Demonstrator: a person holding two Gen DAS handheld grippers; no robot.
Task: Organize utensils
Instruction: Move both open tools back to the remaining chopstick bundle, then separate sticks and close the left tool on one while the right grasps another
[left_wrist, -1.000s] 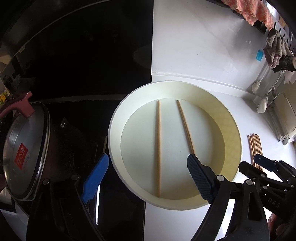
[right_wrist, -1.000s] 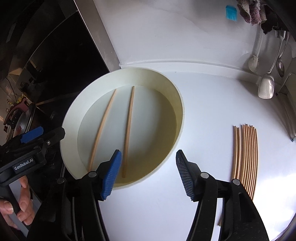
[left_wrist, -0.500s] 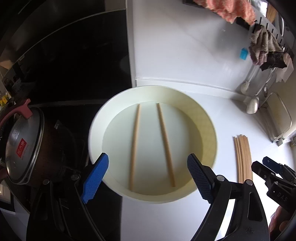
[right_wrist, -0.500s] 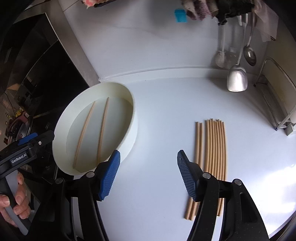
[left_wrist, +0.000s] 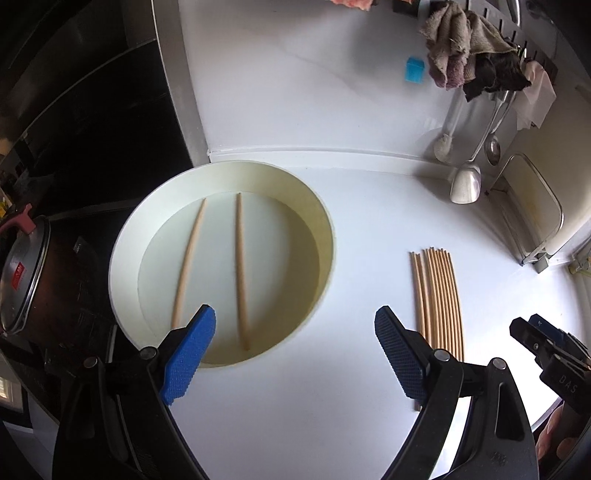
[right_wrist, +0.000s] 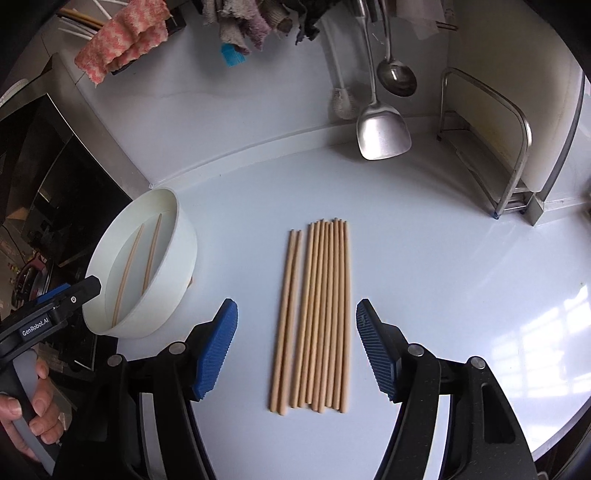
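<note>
On the white worktop (right_wrist: 424, 266) a row of wooden chopsticks (right_wrist: 317, 314) lies side by side, their lengths running away from the right camera; two of them sit slightly apart on the left of the row, the others packed close together. The right tongs (right_wrist: 297, 349) hover just above the near ends of this row, spread wide with one blue pad on either side of the bundle and nothing between them touching. To the left of the row, well apart from it, stands a round cream basin (left_wrist: 125, 266) at the worktop's edge beside the dark stove. Two more chopsticks (left_wrist: 240, 273) lie flat on the basin floor, roughly parallel and separated by a gap. The left tongs (left_wrist: 295, 345) are also spread wide and empty, held over the worktop with the left pad above the basin's near rim and the right pad near the bundle's near ends. A person's hand (right_wrist: 37, 413) grips the left tool's handle. Against the back wall hang a metal spatula (right_wrist: 382, 129), a ladle (right_wrist: 397, 75) and several rags (left_wrist: 469, 44), and a lidded pot (left_wrist: 22, 273) sits on the stove at far left.
</note>
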